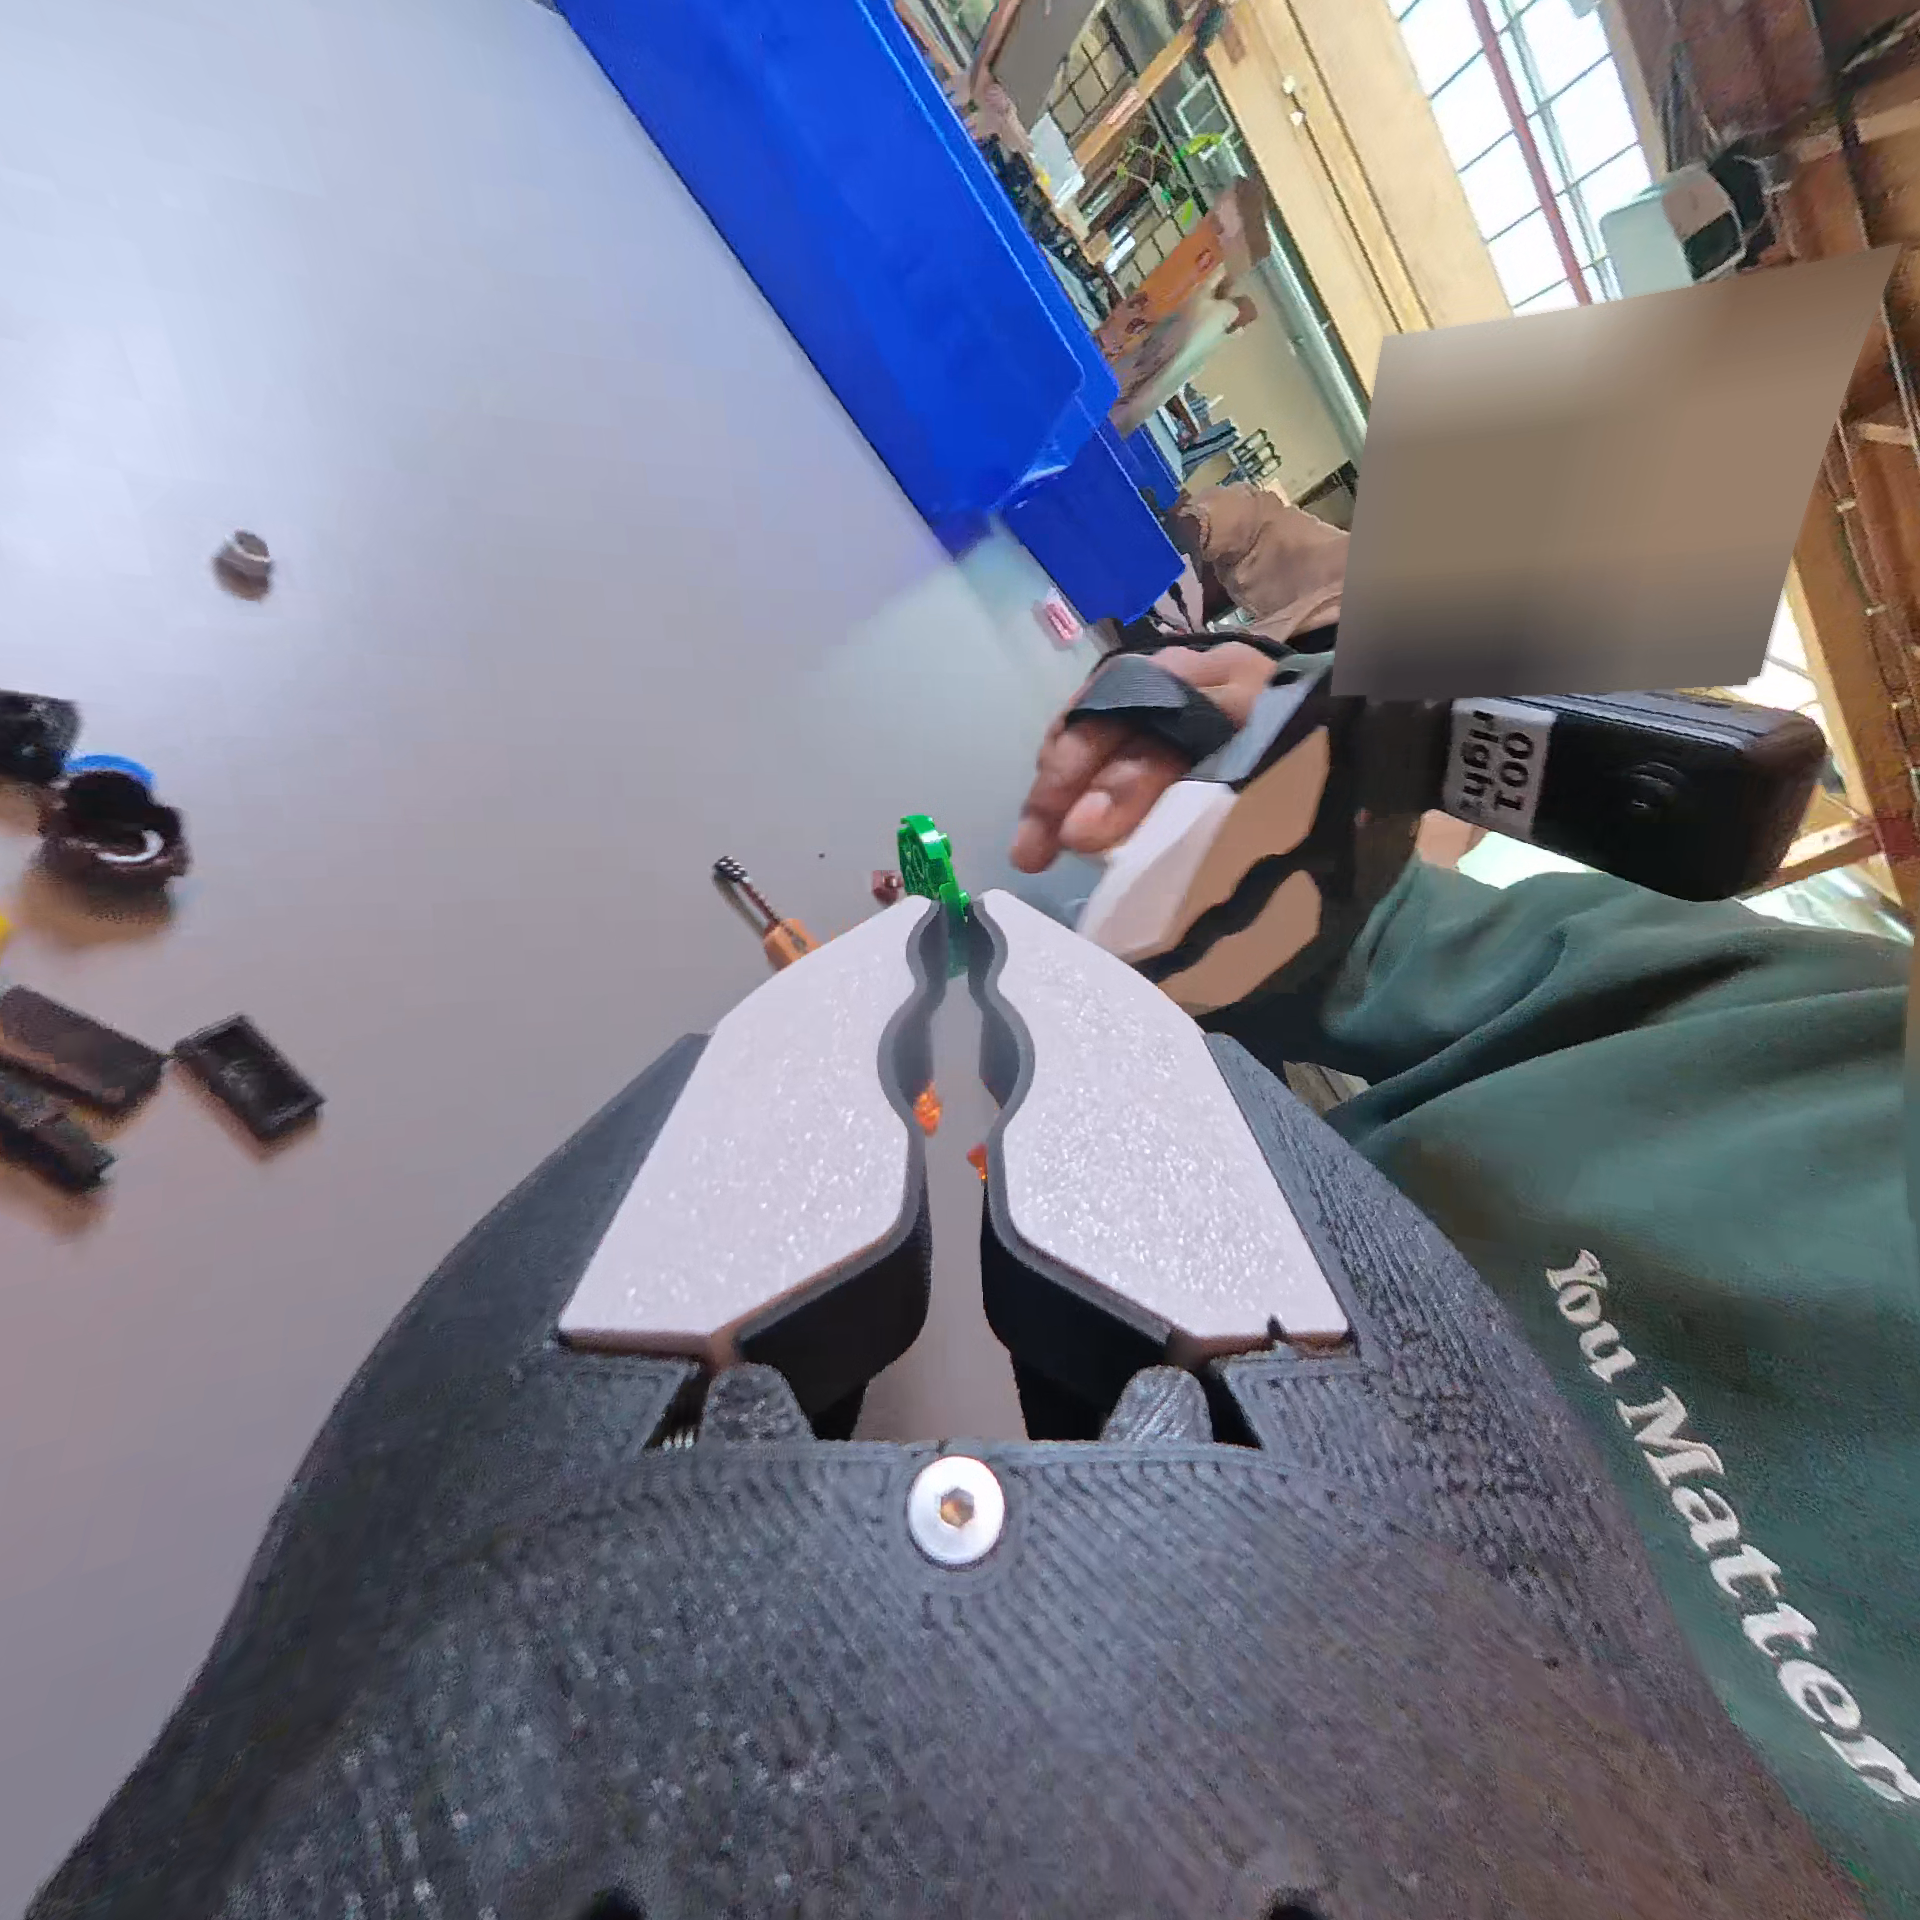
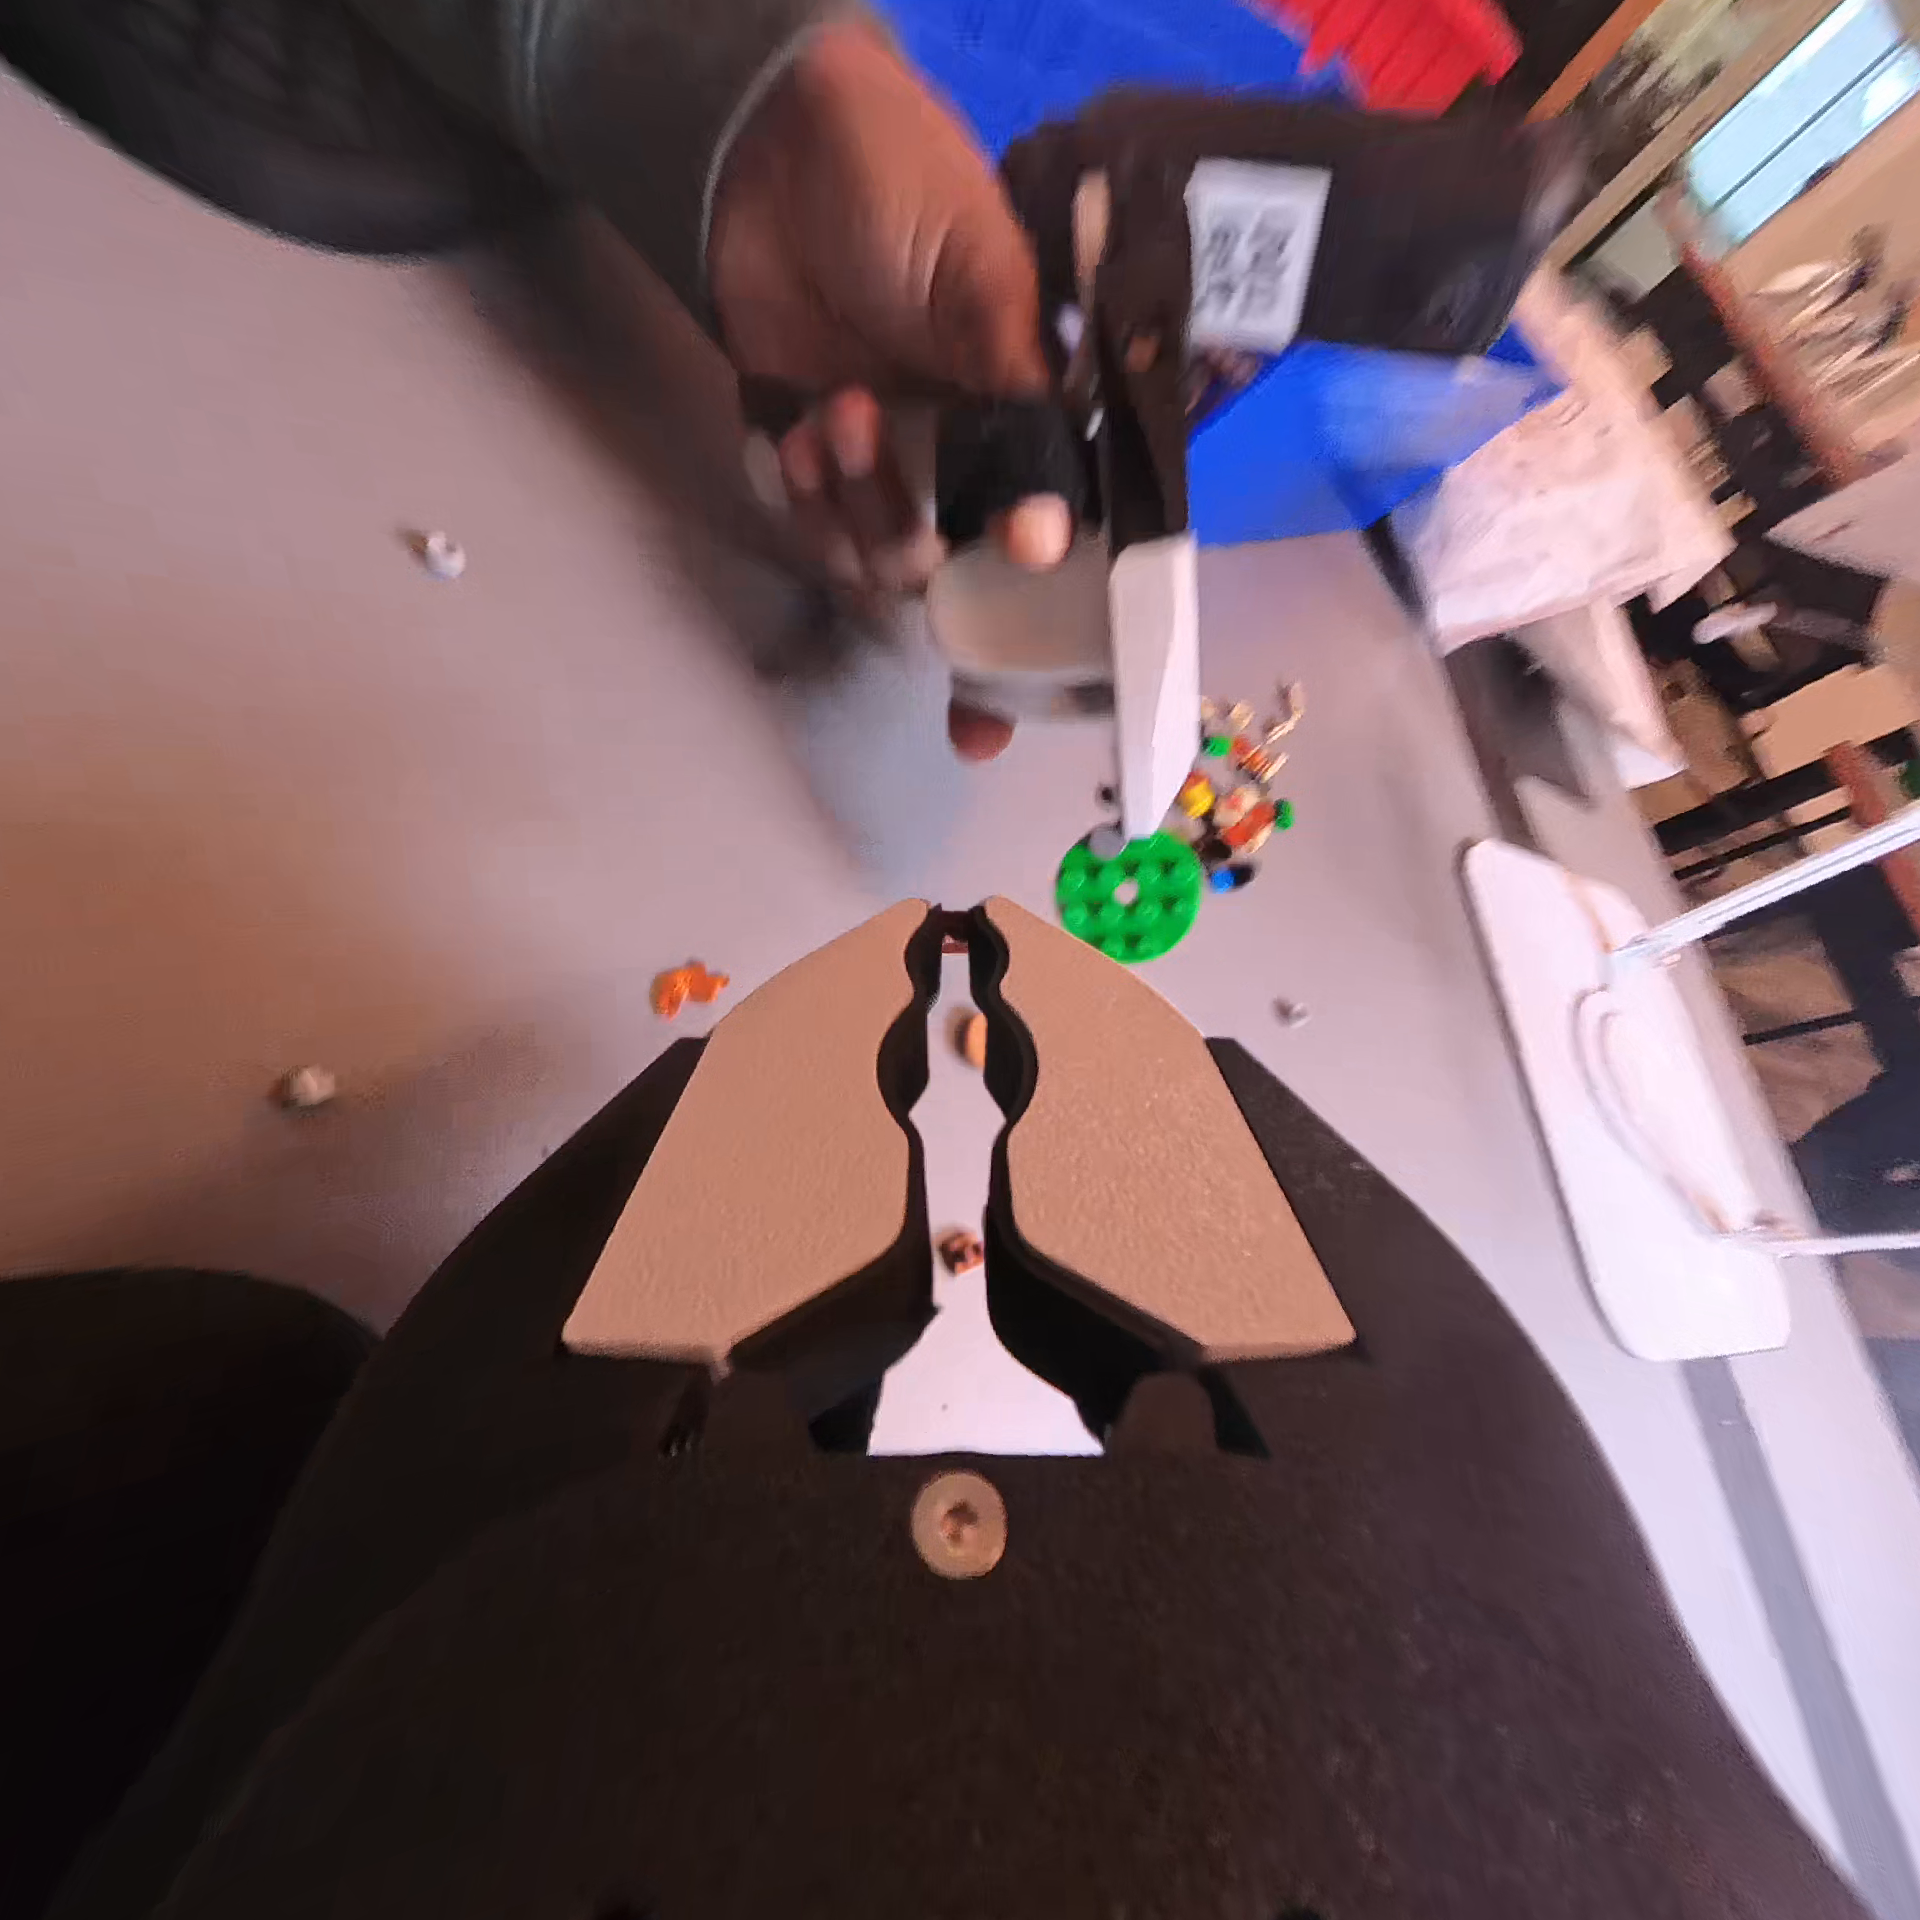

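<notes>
left gripper (image 1: 951, 914) is pinching a round green studded plate (image 1: 928, 862) by its edge, both fingertips pressed on it, plate standing on edge above the grey table (image 1: 416, 312) and sticking out past the tips. the right view shows the same plate (image 2: 1129, 896) face on, with a hole in the middle, clamped at its rim by the white fingers (image 2: 1153, 675) of the left gripper, clear of the table as far as i can tell. right gripper (image 2: 954, 925) has its jaws nearly together on a small dark reddish piece (image 2: 951, 932) right at the tips; pads look to be on it, but it is blurred and too small to say what kind of piece. from the left view the right gripper (image 1: 1132, 894) sits just beside the plate, fingertips not clear there. so the two held things are near each other but apart, not joined. on the table: a pile of small coloured bricks (image 2: 1247, 800) just behind the plate, an orange piece (image 2: 686, 987), a brown tool-like part with a dark toothed end (image 1: 764, 914), black frames and rings (image 1: 114, 831) off to the left, a small grey nut (image 1: 244, 561) farther out, blue bins (image 1: 883, 260) along the far edge, a white tray (image 2: 1621, 1091) at the right. progress as it stands: both pieces lifted and gripped, nothing fitted onto the plate's studs that i can see.
</notes>
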Available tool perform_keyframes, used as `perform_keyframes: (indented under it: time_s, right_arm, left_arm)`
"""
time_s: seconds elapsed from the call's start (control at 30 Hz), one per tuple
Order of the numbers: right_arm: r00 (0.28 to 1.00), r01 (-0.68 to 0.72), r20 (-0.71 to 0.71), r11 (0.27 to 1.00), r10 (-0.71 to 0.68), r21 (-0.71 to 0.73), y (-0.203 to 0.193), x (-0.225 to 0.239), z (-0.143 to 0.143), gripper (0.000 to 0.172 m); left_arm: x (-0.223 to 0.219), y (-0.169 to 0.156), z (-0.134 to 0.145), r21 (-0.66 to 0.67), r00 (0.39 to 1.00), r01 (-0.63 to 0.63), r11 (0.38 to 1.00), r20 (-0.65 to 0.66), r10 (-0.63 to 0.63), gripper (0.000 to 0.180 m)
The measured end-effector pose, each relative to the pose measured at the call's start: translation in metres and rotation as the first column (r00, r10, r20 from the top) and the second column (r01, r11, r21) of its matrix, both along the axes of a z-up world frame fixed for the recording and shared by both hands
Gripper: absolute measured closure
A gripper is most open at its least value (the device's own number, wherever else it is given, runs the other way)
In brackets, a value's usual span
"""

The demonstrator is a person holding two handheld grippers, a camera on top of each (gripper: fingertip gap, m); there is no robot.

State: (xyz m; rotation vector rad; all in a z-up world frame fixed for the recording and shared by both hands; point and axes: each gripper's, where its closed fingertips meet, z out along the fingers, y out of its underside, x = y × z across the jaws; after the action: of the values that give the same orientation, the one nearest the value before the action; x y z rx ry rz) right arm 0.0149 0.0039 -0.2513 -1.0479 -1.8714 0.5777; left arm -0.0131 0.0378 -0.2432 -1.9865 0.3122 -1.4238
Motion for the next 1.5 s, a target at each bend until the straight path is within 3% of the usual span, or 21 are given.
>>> perform_keyframes:
  time_s: [0.1,0.13,0.2,0.37,0.7,0.87,0.93,1.03,1.1,1.23,1.3,1.5]
  right_arm:
    - [0.998,0.012,0.07,1.0,-0.011,-0.017,0.003,0.001,-0.02,0.161]
    - [0.998,0.013,0.065,0.999,-0.012,-0.029,0.001,-0.001,-0.02,0.15]
    - [0.999,0.037,0.008,0.998,-0.036,-0.053,0.001,-0.005,-0.01,0.147]
    - [0.987,0.137,-0.078,0.987,-0.143,-0.086,0.014,-0.011,0.004,0.148]
    - [0.961,0.262,-0.112,0.962,-0.254,0.07,0.027,-0.013,0.007,0.165]
    - [0.964,0.249,-0.118,0.965,-0.239,0.078,0.026,-0.013,0.009,0.165]
    - [0.968,0.226,-0.122,0.972,-0.217,0.058,0.024,-0.013,0.01,0.166]
    - [0.979,0.118,-0.166,0.992,-0.123,-0.039,0.003,-0.012,0.025,0.172]
    - [0.979,0.091,-0.18,0.996,-0.09,-0.002,0.0,-0.01,0.034,0.172]
    - [0.97,0.192,-0.149,0.981,-0.191,-0.008,0.025,-0.006,0.024,0.171]
    - [0.971,0.199,-0.129,0.98,-0.201,-0.024,0.023,-0.009,0.019,0.154]
    - [0.947,0.285,-0.148,0.958,-0.287,-0.033,0.032,-0.012,0.018,0.163]
  left_arm:
    - [0.007,-0.003,0.001,-0.014,1.0,0.019,1.0,0.017,-0.019,0.177]
    - [0.008,-0.003,0.0,-0.024,0.999,0.02,1.0,0.027,-0.019,0.177]
    - [0.011,-0.004,-0.001,-0.033,0.999,0.02,0.999,0.04,-0.019,0.177]
    - [0.025,-0.009,0.0,-0.043,0.998,0.023,0.999,0.053,-0.021,0.177]
    - [0.022,-0.001,0.003,-0.125,0.986,-0.067,0.99,0.144,0.085,0.176]
    - [0.022,-0.002,0.003,-0.142,0.982,-0.049,0.989,0.174,0.074,0.176]
    - [0.022,-0.003,0.003,-0.093,0.99,-0.04,0.995,0.132,0.052,0.177]
    - [0.001,0.015,-0.004,-0.088,0.987,-0.133,0.987,0.082,0.14,0.177]
    - [0.003,0.009,0.004,-0.003,0.993,-0.111,0.994,0.038,0.111,0.177]
    - [0.014,0.006,0.012,-0.001,0.993,-0.093,0.996,0.067,0.093,0.177]
    - [0.013,0.007,0.01,-0.031,0.989,-0.115,0.993,0.089,0.117,0.177]
    - [0.021,0.003,0.014,-0.04,0.986,-0.12,0.992,0.109,0.124,0.177]
